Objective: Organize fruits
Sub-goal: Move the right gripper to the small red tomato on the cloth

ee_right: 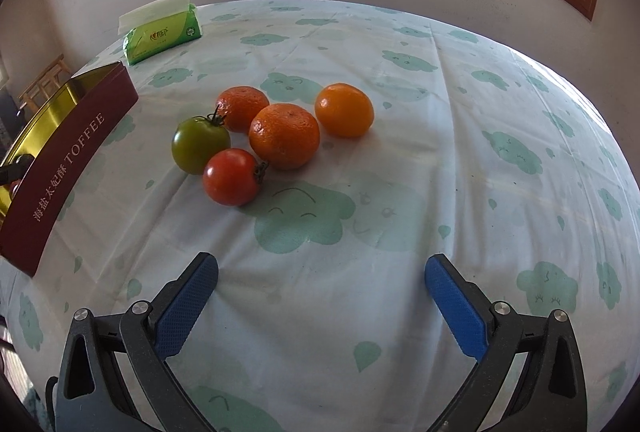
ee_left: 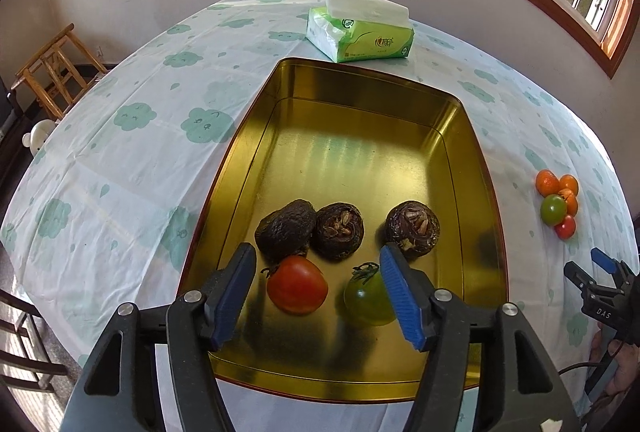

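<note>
Left gripper (ee_left: 318, 264) open above the red tomato (ee_left: 297, 284) at the tin's (ee_left: 256, 136) near edge; right gripper (ee_right: 322, 278) wide open, empty.

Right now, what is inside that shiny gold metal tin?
Inside the gold tin: three dark brown water chestnuts, a red tomato and a green tomato. The left tongs' blue pad covers the green one's edge.

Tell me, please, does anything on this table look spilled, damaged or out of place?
Nothing looks spilled or damaged. The only loose end: three oranges, a green tomato and a red tomato sit clustered on the tablecloth, outside the gold tin, which already holds other fruit.
</note>
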Tool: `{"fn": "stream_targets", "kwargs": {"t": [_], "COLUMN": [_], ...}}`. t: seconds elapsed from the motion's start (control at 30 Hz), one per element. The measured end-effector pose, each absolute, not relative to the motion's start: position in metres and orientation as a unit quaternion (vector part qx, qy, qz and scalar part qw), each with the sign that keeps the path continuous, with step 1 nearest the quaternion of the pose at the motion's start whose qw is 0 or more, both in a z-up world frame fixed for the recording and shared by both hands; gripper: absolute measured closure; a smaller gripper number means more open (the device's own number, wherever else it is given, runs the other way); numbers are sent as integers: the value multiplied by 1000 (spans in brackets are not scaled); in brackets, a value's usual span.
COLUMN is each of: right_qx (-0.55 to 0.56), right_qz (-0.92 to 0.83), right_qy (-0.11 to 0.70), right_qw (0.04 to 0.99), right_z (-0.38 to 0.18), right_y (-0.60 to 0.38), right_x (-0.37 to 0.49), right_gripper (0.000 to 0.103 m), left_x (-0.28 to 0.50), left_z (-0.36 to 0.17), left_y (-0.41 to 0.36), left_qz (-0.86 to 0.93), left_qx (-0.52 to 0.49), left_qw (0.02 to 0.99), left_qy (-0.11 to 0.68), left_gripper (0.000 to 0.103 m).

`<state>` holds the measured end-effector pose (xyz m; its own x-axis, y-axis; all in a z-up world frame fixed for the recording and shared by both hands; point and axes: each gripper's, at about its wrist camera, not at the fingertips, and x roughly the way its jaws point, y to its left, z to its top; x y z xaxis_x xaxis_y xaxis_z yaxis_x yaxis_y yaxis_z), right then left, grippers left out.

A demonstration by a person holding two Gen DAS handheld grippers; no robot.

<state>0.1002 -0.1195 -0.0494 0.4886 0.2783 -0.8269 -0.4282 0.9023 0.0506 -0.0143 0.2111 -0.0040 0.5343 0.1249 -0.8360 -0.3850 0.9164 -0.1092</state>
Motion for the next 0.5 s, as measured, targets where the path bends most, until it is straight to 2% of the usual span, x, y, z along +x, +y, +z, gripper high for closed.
{"fn": "stream_targets", "kwargs": {"t": [0.1,0.17,0.37,0.5], "right_qx": [-82,-77,-58,-57], "right_qz": [219,224,231,238], "right_qy": [457,454,452,449], "right_qw": [858,859,860,859], "right_z": [-47,-44,-41,-38], "right_y": [-108,-103,-95,-89], "right_x": [99,100,105,106], "right_gripper": [8,19,42,46], "left_x": [-16,-16,-20,-22], "left_z": [-2,0,3,1], "left_y": [207,204,201,202], "left_qz": [141,138,138,138], "left_qx": [-139,-134,-126,-128], "left_qw": [867,869,873,873], "left_qy": [457,456,451,451], "left_gripper": [43,42,41,39]}}
